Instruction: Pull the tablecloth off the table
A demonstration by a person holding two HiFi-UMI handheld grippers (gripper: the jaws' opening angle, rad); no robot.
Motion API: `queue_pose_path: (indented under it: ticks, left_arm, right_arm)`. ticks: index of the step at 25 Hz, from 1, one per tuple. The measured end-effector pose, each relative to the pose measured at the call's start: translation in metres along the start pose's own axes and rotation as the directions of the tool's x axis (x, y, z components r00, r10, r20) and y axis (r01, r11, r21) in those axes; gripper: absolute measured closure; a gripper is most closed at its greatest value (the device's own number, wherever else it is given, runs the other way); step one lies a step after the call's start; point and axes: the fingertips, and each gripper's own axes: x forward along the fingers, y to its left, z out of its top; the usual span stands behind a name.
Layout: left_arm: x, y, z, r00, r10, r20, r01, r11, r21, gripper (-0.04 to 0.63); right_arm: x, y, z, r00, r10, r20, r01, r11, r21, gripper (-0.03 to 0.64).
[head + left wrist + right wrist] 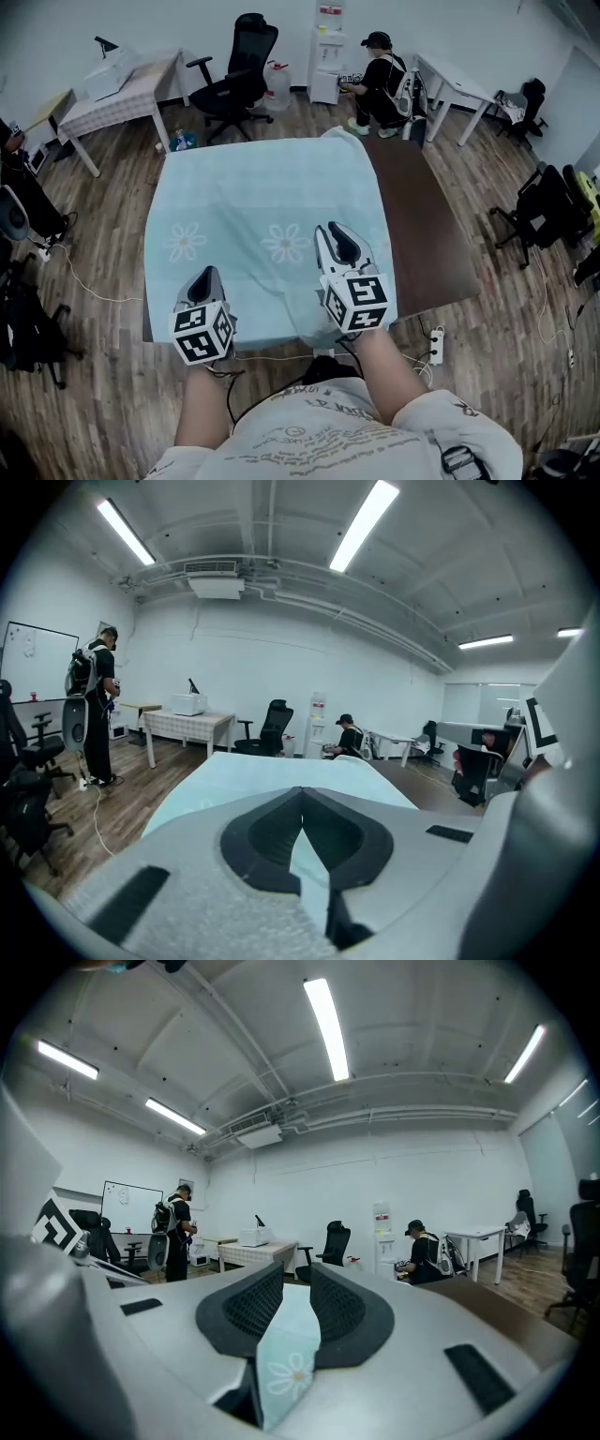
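L tool (pixel 208 274), R tool (pixel 336 230) grip tablecloth (pixel 253 192), spread fwd

Pale-blue tablecloth (pixel 253 202): thin matt cloth, softly creased. Bare bench (pixel 422 234) right of right tongs (pixel 334 230): dark brown, smooth, matt. Black pads (pixel 251 1309): ribbed. Wood-plank floor (pixel 108 272).

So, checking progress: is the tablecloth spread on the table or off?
Spread, partly: the tablecloth covers most of the table; a brown strip shows bare.
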Motion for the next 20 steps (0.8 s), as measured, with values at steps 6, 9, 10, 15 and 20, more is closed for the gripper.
queue_pose_path:
  ticks: [6, 9, 10, 15, 20]
  left_arm:
    - [0.040, 0.012, -0.020, 0.987, 0.135, -0.083, -0.141, 0.988, -0.061, 0.553]
    - [0.053, 0.019, -0.035, 0.971, 0.193, -0.139, -0.204, 0.976, -0.075, 0.434]
    - [0.056, 0.022, -0.041, 0.964, 0.213, -0.158, -0.228, 0.970, -0.081, 0.430]
    - [0.064, 0.043, -0.068, 0.914, 0.317, -0.253, -0.351, 0.931, -0.103, 0.372]
    - [0.061, 0.067, -0.103, 0.853, 0.383, -0.355, -0.460, 0.873, -0.161, 0.334]
  right_arm:
    - [0.054, -0.082, -0.015, 0.997, 0.016, -0.072, -0.018, 1.000, -0.021, 0.522]
    - [0.076, -0.118, -0.025, 0.994, 0.020, -0.109, -0.022, 1.000, -0.015, 0.513]
    - [0.084, -0.128, -0.030, 0.992, 0.023, -0.123, -0.025, 1.000, -0.010, 0.511]
    - [0.132, -0.171, -0.051, 0.979, 0.074, -0.188, -0.072, 0.997, 0.020, 0.498]
    - [0.175, -0.201, -0.089, 0.956, 0.117, -0.269, -0.122, 0.992, -0.004, 0.479]
